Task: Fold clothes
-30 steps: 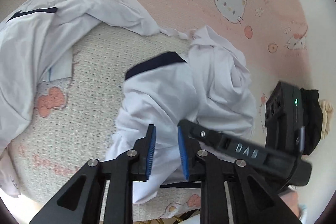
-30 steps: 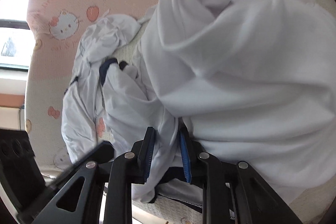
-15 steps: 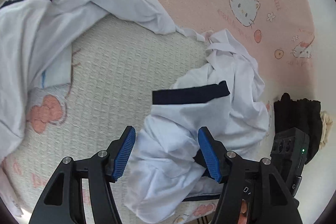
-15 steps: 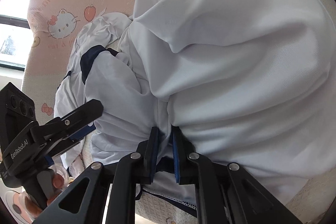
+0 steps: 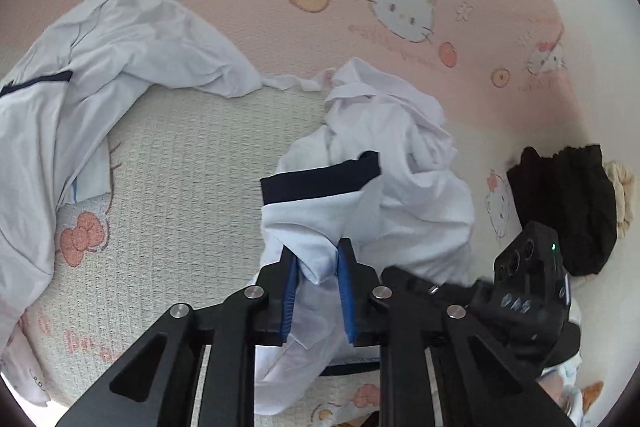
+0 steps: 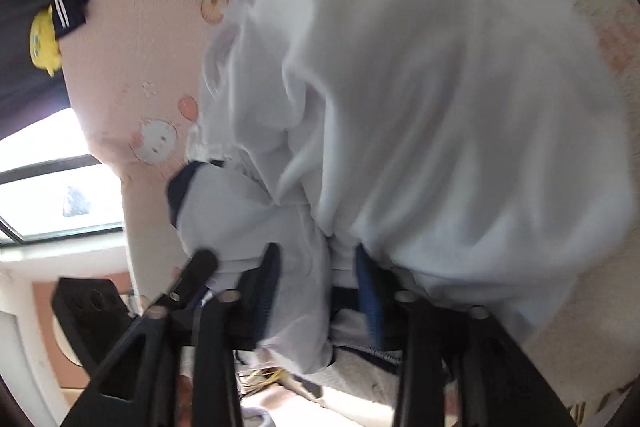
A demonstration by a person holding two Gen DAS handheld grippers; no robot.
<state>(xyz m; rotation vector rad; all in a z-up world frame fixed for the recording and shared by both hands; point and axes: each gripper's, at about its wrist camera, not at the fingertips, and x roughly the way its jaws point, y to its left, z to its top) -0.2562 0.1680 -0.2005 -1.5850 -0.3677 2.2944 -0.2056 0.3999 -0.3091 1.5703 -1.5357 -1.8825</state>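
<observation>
Left wrist view: your left tongs [image 5: 318, 263] have just been closing, from wide half a second ago to narrow now. The blue pads pinch a fold of the white shirt [image 5: 384, 187] just behind its navy-trimmed cuff [image 5: 320, 179]. The grip was handed over, so this side is ready to pull the sleeve out flat. The shirt is thin, soft knit, crumpled in a heap ahead and to the right of the tongs on the bed cover [image 5: 180, 167], a waffle-textured cream and pink weave with cartoon cats. A second white garment [image 5: 80, 87] lies sprawled well to the left. A black cloth bundle [image 5: 568, 207] sits far right.

Right wrist view, blurred: your right tongs [image 6: 318, 259] have just been opening from a tight pinch to about half wide. Shirt fabric hangs between the pads; I cannot tell whether they press it. Its bulk billows above and to the right. The left tongs' tip shows at lower left.
</observation>
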